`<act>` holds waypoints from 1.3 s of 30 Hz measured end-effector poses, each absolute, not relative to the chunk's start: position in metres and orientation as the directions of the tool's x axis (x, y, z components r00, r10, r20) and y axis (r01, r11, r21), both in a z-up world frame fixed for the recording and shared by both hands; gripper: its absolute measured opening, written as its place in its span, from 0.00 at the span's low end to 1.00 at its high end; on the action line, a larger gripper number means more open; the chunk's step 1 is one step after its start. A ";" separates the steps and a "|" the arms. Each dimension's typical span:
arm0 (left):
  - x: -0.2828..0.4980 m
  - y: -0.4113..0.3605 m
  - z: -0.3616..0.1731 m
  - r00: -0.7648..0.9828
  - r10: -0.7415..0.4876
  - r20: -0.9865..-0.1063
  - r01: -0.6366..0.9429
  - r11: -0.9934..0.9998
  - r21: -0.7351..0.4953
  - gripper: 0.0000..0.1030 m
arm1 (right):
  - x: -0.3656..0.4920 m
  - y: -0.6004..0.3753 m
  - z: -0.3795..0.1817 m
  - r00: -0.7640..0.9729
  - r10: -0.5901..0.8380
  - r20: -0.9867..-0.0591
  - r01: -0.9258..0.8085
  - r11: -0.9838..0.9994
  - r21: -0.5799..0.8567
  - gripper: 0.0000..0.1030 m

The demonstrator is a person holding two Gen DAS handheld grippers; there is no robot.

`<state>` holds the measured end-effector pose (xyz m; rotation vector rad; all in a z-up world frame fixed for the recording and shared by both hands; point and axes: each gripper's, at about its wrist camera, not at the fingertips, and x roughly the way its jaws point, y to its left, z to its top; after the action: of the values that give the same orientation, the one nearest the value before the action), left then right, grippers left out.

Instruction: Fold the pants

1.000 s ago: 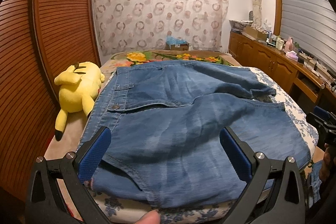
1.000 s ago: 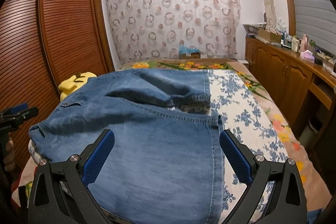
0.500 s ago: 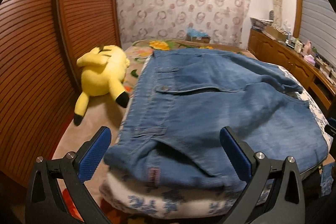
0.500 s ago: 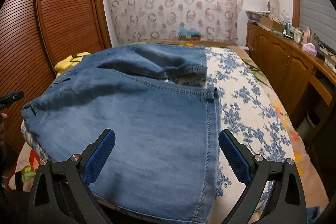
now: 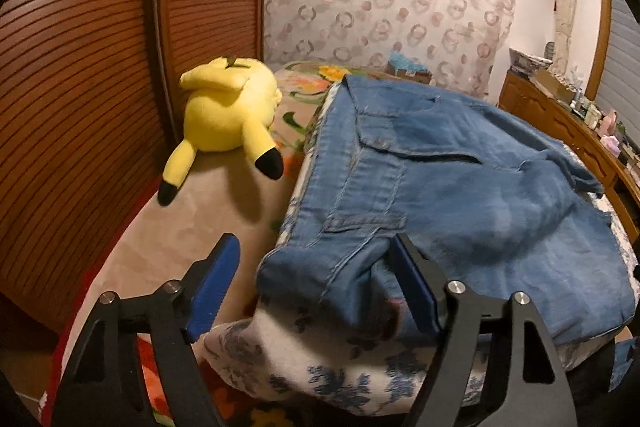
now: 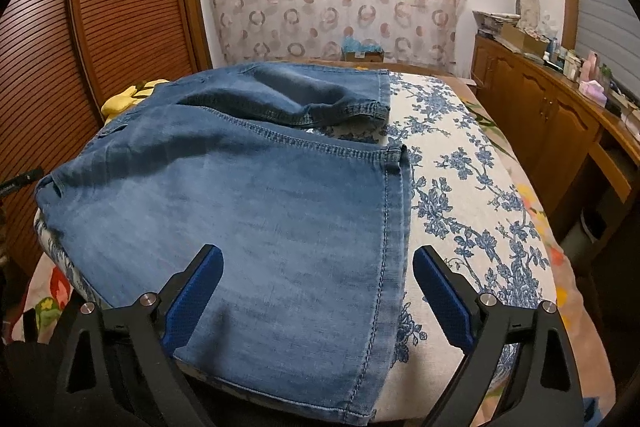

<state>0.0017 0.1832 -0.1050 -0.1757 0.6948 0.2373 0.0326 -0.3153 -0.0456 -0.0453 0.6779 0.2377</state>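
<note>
Reaching for the pants [image 5: 460, 187] on the bed's [image 6: 472, 187] near edge

Both spread wide, left gripper [image 5: 316, 287] straddles the waistband corner, right gripper [image 6: 318, 279] the hem, probably to lift together.

No lettering, label or number can be read in either view.

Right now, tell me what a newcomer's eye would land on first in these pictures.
The blue denim pants spread across the white, blue-flowered cover on the bed dominate both views. Next comes the bright yellow plush toy lying at the bed's left edge, against the slatted wooden doors. Close up, the left tongs straddle the pants' near corner, and the right tongs hang open over the hem.
</note>
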 end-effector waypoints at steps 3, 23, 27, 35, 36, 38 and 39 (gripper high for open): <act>0.001 0.190 -0.114 0.722 0.169 -0.671 -0.296 0.952 -0.079 0.76 | 0.030 -0.316 -0.044 0.745 0.208 -0.634 -0.235 0.971 0.043 0.93; 0.007 0.193 -0.143 0.687 0.135 -0.714 -0.294 0.950 -0.103 0.76 | -0.017 -0.336 -0.048 0.656 0.204 -0.726 -0.224 0.972 0.071 0.80; 0.008 0.194 -0.143 0.688 0.136 -0.713 -0.295 0.950 -0.104 0.76 | -0.015 -0.333 -0.046 0.660 0.199 -0.724 -0.220 0.973 0.067 0.74; 0.008 0.193 -0.141 0.690 0.143 -0.709 -0.295 0.951 -0.095 0.76 | -0.004 -0.325 -0.049 0.673 0.175 -0.718 -0.229 0.973 0.023 0.55; 0.008 0.193 -0.141 0.690 0.142 -0.710 -0.295 0.950 -0.097 0.76 | -0.004 -0.325 -0.049 0.675 0.172 -0.717 -0.231 0.973 0.016 0.52; 0.008 0.193 -0.141 0.691 0.143 -0.709 -0.294 0.951 -0.096 0.77 | -0.002 -0.324 -0.050 0.678 0.173 -0.715 -0.232 0.973 0.015 0.34; 0.008 0.193 -0.141 0.691 0.143 -0.709 -0.294 0.951 -0.095 0.77 | -0.001 -0.324 -0.050 0.676 0.178 -0.715 -0.238 0.971 0.017 0.30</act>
<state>0.0080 0.1930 -0.1407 -0.2085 0.7717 0.2461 -0.0015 -0.3243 -0.0497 -0.0793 0.7951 0.2341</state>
